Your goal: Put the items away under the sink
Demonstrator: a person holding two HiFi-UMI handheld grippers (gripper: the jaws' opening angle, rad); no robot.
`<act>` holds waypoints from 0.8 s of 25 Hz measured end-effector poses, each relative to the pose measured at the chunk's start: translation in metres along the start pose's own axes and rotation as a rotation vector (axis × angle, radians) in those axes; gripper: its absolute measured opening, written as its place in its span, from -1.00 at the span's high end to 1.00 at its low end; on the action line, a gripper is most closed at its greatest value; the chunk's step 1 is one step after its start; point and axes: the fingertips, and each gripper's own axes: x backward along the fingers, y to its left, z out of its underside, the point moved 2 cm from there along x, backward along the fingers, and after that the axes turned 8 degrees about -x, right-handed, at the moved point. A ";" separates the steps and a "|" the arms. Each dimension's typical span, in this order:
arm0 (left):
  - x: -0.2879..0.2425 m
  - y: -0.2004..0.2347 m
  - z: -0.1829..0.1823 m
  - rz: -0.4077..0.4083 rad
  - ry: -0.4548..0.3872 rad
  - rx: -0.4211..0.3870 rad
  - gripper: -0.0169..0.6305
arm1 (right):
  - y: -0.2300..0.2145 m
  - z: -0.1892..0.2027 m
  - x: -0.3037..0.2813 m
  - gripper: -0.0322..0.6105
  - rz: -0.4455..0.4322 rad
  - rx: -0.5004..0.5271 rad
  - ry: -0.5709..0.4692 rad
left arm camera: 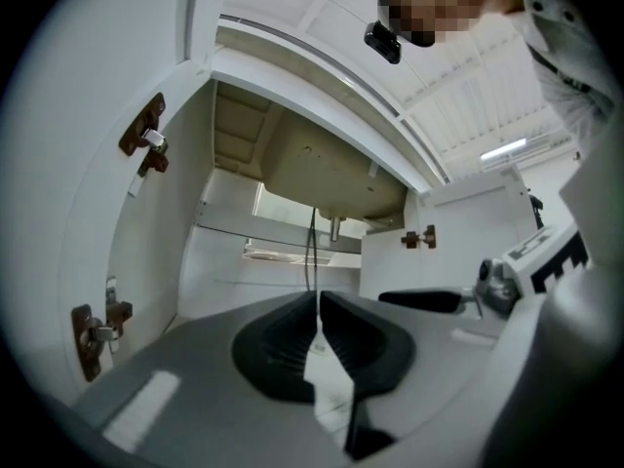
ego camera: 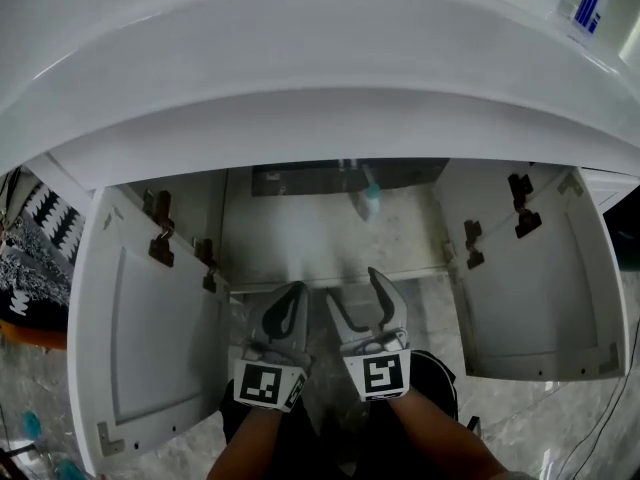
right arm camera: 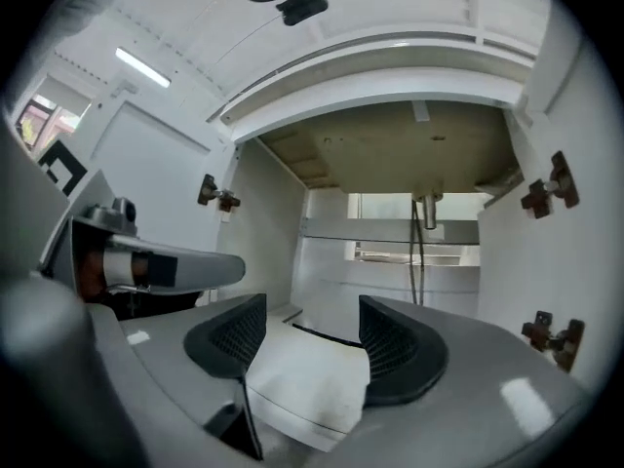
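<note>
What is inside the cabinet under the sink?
A drain pipe and hoses hang below the basin; a blurred teal-topped thing sits near the back. The counter hides the upper part from the head view.

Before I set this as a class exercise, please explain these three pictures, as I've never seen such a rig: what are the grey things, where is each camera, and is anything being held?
A person holds a two-jaw tool in each hand. One camera sits on their head and looks down at an open sink cabinet with its doors swung wide. The other two cameras ride on the tools and look along the jaws. The left tool is shut and the right tool is open; both are empty. Inside the cabinet, below the basin and drain pipe, stands one pale item, too blurred to name.
</note>
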 end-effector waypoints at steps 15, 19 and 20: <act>0.024 -0.065 -0.096 0.121 0.096 0.056 0.87 | 0.056 -0.075 0.041 0.80 -0.281 0.073 0.145; 0.034 -0.076 -0.182 0.146 0.163 0.104 0.89 | 0.040 -0.165 0.067 0.86 -0.227 0.043 0.196; 0.039 -0.077 -0.205 0.151 0.176 0.110 0.90 | 0.036 -0.188 0.075 0.87 -0.210 0.031 0.208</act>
